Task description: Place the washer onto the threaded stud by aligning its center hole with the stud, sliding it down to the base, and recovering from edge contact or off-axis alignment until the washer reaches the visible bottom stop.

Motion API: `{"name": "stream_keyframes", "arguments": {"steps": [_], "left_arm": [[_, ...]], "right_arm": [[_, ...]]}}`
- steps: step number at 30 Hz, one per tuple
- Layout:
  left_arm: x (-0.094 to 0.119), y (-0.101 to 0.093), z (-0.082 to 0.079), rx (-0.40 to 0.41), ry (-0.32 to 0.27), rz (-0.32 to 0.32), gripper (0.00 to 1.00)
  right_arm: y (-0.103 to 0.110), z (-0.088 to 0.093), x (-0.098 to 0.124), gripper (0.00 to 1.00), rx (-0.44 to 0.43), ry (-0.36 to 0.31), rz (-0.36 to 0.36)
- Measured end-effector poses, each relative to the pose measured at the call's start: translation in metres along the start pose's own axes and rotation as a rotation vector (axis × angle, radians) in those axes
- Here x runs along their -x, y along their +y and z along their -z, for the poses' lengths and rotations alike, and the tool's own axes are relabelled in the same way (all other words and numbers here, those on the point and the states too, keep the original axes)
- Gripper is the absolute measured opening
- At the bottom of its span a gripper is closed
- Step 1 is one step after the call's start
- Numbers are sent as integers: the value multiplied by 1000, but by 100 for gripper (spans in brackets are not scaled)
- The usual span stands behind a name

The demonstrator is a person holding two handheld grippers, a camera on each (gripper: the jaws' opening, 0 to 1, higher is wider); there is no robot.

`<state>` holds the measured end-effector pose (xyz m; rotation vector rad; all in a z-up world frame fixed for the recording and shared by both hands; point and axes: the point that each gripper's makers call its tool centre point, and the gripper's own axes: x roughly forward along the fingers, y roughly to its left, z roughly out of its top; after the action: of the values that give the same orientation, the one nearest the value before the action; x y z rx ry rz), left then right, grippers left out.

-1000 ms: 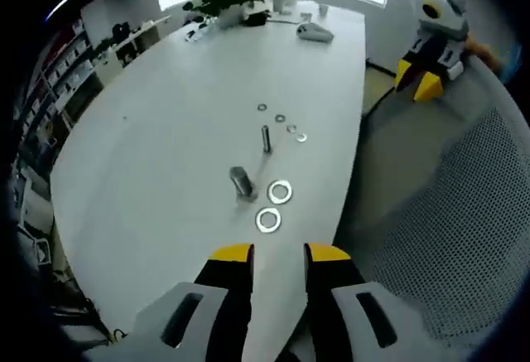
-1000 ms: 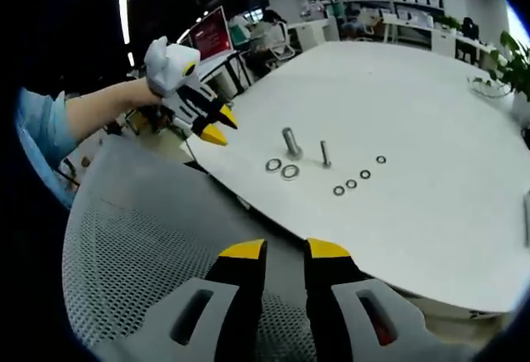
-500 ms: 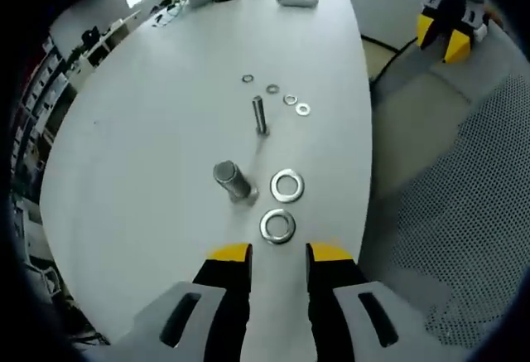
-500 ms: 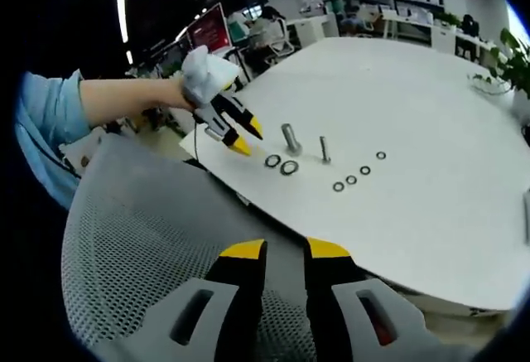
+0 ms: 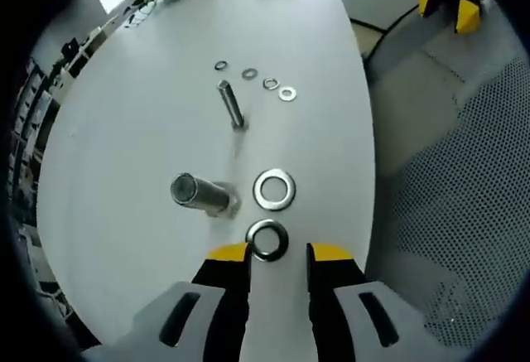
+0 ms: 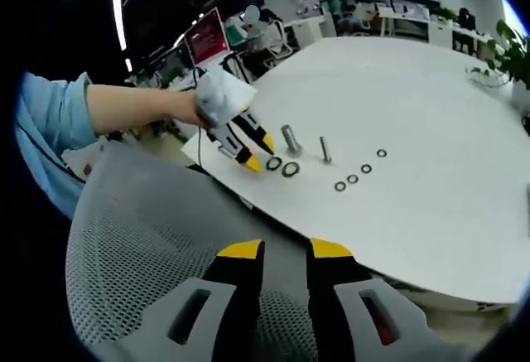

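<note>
Left tongs [image 5: 277,254] hover parted and empty – tips flanking the nearest washer [image 5: 267,239]; right tongs [image 6: 285,250] parted, empty.

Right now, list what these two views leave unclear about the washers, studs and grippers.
- Near washer, left gripper view: its lower edge sits at the left gripper tips; touching or not, unclear.
- Thick stud, left gripper view: base blurred, threads unreadable.
- Small washers, right gripper view: too small to see holes.
- Right gripper, right gripper view: over a mesh chair back, jaws close together; gap unclear.
</note>
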<state>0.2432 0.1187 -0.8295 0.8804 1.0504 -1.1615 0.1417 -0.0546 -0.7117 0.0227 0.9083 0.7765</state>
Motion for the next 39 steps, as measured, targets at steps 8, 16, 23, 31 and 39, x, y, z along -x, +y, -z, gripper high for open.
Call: {"name": "stream_keyframes", "arguments": {"steps": [8, 16, 23, 31, 39], "left_arm": [[-7, 2, 4, 13, 31, 2, 25], [-5, 12, -3, 1, 19, -30, 26], [-9, 14, -3, 17, 36, -9, 26], [-10, 12, -2, 15, 50, 8, 26], [-4, 13, 1, -24, 56, 3, 20]], "right_arm": [[-1, -1, 0, 23, -11, -10, 3], [1, 0, -1, 23, -1, 4, -4], [1, 0, -1, 23, 1, 4, -6], [2, 0, -1, 23, 1, 2, -9], [2, -1, 0, 23, 2, 0, -11]]}}
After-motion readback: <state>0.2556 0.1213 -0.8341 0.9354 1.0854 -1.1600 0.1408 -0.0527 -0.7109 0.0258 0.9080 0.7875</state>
